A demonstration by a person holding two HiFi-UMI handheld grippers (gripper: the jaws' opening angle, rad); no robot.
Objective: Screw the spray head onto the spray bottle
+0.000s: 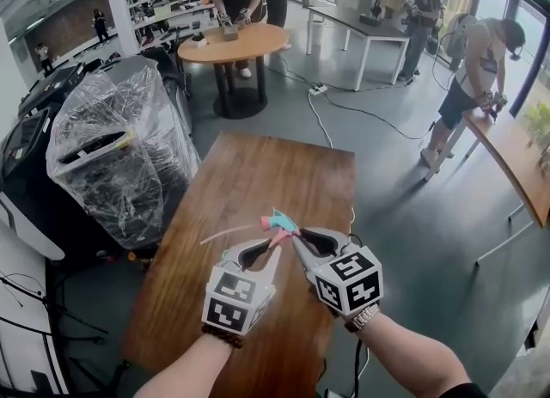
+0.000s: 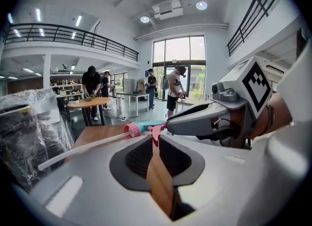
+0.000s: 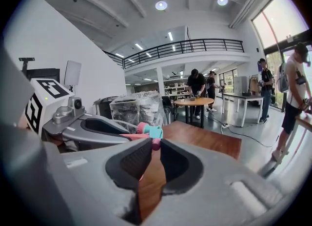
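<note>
A spray head (image 1: 279, 226) with a teal body, a pink collar and a pink trigger hangs in the air above the wooden table (image 1: 258, 173). Its white dip tube (image 1: 228, 235) sticks out to the left. My left gripper (image 1: 273, 241) pinches the pink trigger from the left, and the trigger shows right at its tips (image 2: 156, 136). My right gripper (image 1: 294, 237) grips the head from the other side, with a pink part between its tips (image 3: 156, 144). The two grippers' tips nearly meet. No spray bottle shows in any view.
A cart wrapped in clear plastic (image 1: 120, 156) stands left of the table. Beyond it, people work at a round wooden table (image 1: 232, 44). A person leans on another wooden table (image 1: 516, 156) at the right. A white cable (image 1: 322, 121) runs over the grey floor.
</note>
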